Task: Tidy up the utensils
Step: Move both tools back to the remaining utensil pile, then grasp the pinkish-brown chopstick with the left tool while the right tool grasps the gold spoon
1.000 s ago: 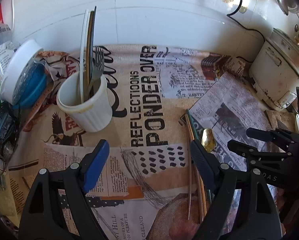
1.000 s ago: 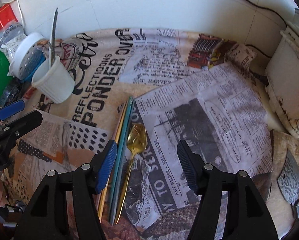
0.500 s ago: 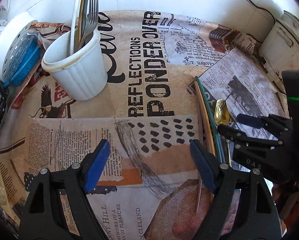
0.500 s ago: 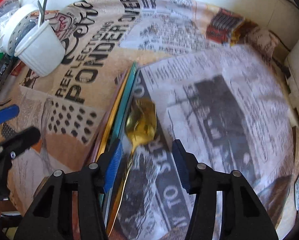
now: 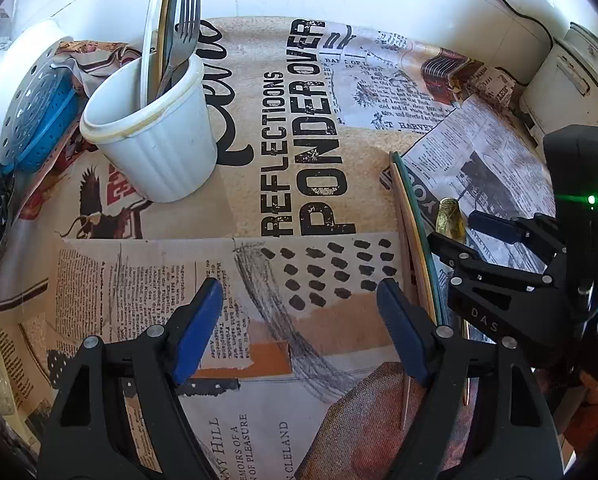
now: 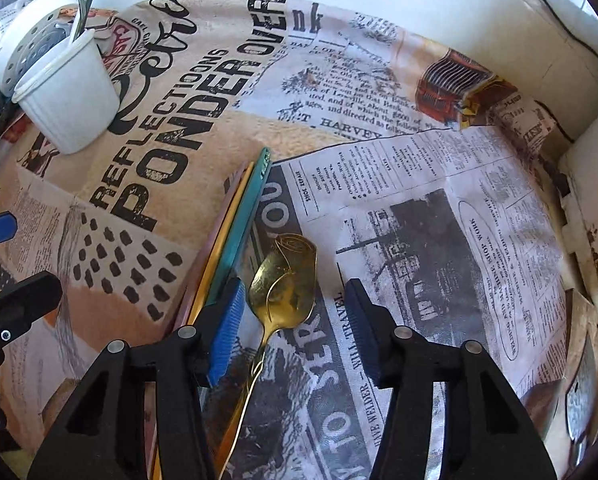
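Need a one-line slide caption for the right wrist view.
Right gripper, jaws open, straddling the gold spoon beside colored chopsticks on the newsprint cloth.

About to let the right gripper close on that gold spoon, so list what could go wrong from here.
1. The right gripper is open astride the gold spoon, but its left finger sits right by the teal chopstick; closing may catch or scatter the sticks.
2. The spoon lies flat on the cloth, so the pads may pinch fabric.
3. The white cup already holds a fork; insertion could tip it.
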